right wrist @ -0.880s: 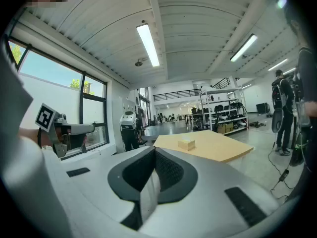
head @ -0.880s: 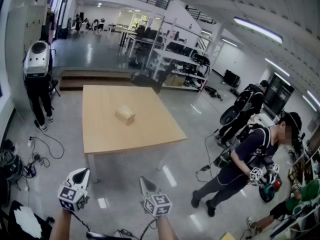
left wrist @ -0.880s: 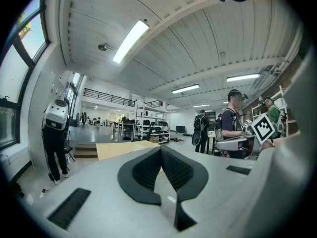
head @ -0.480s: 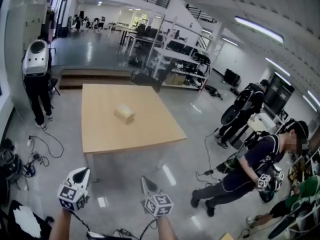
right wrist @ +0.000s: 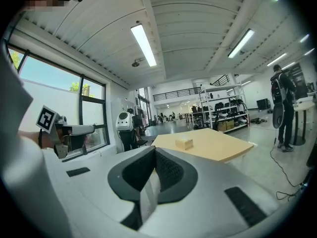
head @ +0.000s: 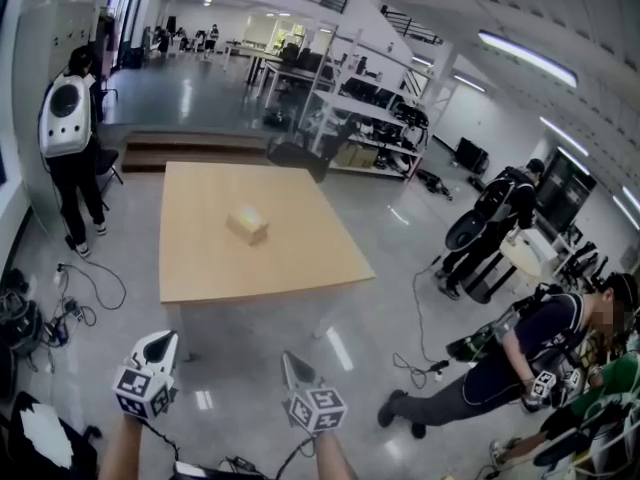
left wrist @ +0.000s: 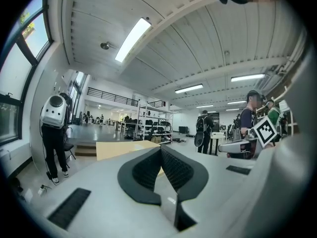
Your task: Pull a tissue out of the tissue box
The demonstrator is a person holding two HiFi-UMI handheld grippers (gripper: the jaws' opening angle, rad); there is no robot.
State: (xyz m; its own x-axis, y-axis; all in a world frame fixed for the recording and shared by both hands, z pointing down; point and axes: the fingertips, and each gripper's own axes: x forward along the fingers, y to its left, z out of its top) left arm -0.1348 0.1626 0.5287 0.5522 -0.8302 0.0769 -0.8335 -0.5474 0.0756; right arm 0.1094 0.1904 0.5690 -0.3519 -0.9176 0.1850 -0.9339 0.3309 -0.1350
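**On open floor, short of the desk: nothing gripped**

Left gripper (left wrist: 160, 150) and right gripper (right wrist: 154, 150): ribbed black pads pressed together, jaws empty, smooth grey shells. The tissue box (head: 248, 224), a small pale block, sits mid-way across the desk (head: 300, 263), well apart from me. My worries: the light box skating on smooth wood under a one-handed tug, and the tissue tearing. Loose cables (head: 68, 313) on the glossy floor could snag my approach.

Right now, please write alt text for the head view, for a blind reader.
A tissue box sits alone on a wooden table in a large workshop. The left tongs and right tongs, both shut and empty, show at the bottom edge, over the floor, short of the table; other people stand nearby.
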